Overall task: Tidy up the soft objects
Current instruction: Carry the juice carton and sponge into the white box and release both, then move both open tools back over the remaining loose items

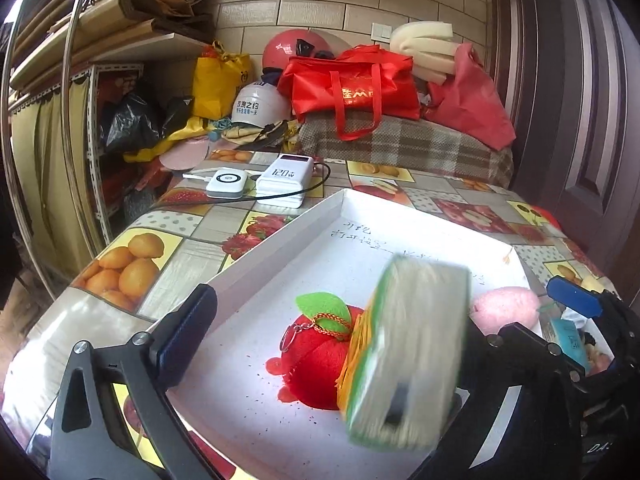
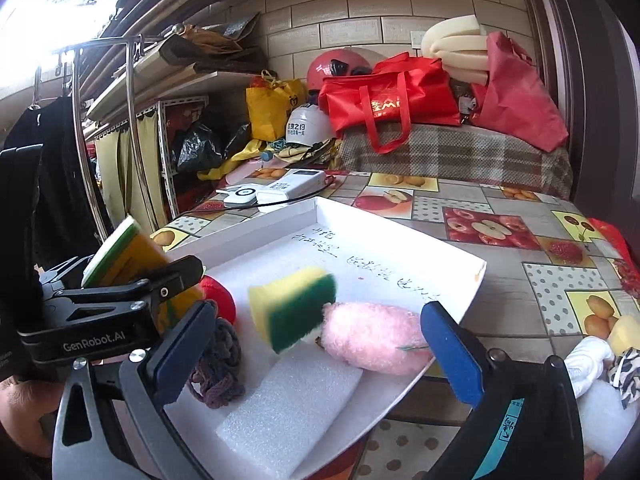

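Note:
A white tray (image 2: 400, 240) on the table holds soft things: a red plush apple (image 1: 316, 360), a pink fluffy piece (image 2: 372, 340), a white foam block (image 2: 288, 408) and a grey-purple knit piece (image 2: 218, 364). My left gripper (image 1: 320, 360) is open; a yellow-green sponge (image 1: 404, 356), blurred, hangs tilted against its right finger above the apple. That sponge also shows in the right wrist view (image 2: 124, 254). My right gripper (image 2: 316, 348) is open over the tray; another yellow-green sponge (image 2: 296, 306), blurred, hangs between its fingers, touching neither.
Two white power banks (image 1: 256, 184) with a cable lie behind the tray on the fruit-print tablecloth (image 2: 500, 240). Red bags (image 1: 356, 84), helmets and foam pile at the back. White and patterned soft items (image 2: 600, 364) lie right of the tray.

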